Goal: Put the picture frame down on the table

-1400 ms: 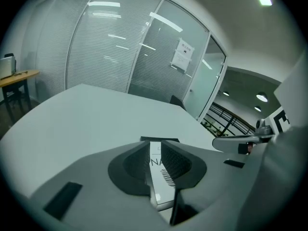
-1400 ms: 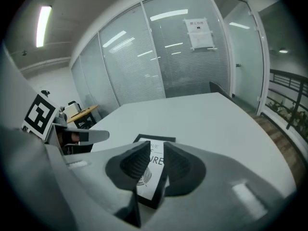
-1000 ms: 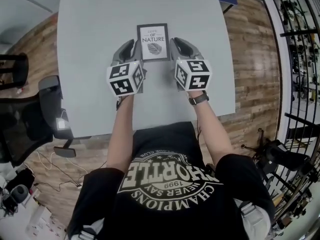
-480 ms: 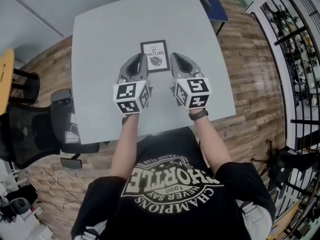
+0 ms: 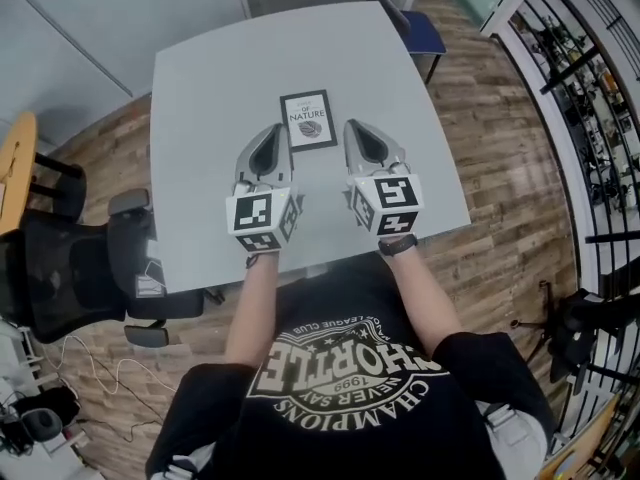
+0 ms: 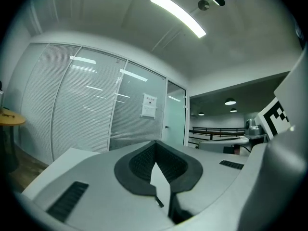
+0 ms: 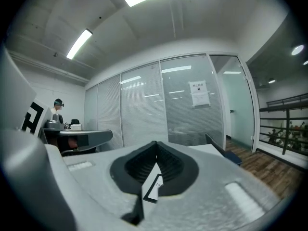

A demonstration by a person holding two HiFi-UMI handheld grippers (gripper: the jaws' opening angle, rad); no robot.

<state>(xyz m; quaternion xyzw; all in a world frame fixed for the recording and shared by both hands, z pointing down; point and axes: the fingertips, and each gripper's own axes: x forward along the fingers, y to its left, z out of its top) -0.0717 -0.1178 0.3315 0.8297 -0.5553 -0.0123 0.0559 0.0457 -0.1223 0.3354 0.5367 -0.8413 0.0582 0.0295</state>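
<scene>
The picture frame (image 5: 307,120), black-edged with a white print that reads "NATURE", lies flat on the grey table (image 5: 200,88). Both grippers hover nearer to me than the frame, one on each side. The left gripper (image 5: 268,133) is shut with nothing in it; in the left gripper view (image 6: 155,142) its dark pads meet at the tip, with only bare table showing below. The right gripper (image 5: 357,128) is also shut and empty. A corner of the frame (image 7: 154,187) shows through the gap under its joined pads in the right gripper view (image 7: 156,142).
A black office chair (image 5: 60,268) stands at the table's left side and a blue chair (image 5: 418,30) at its far right corner. Wooden floor surrounds the table, with a black railing (image 5: 600,98) to the right. The table's near edge (image 5: 310,266) runs just under my wrists.
Both grippers have drawn back towards me from beside the frame, which stays flat on the table. The head view has lifted and shows more of the room.
</scene>
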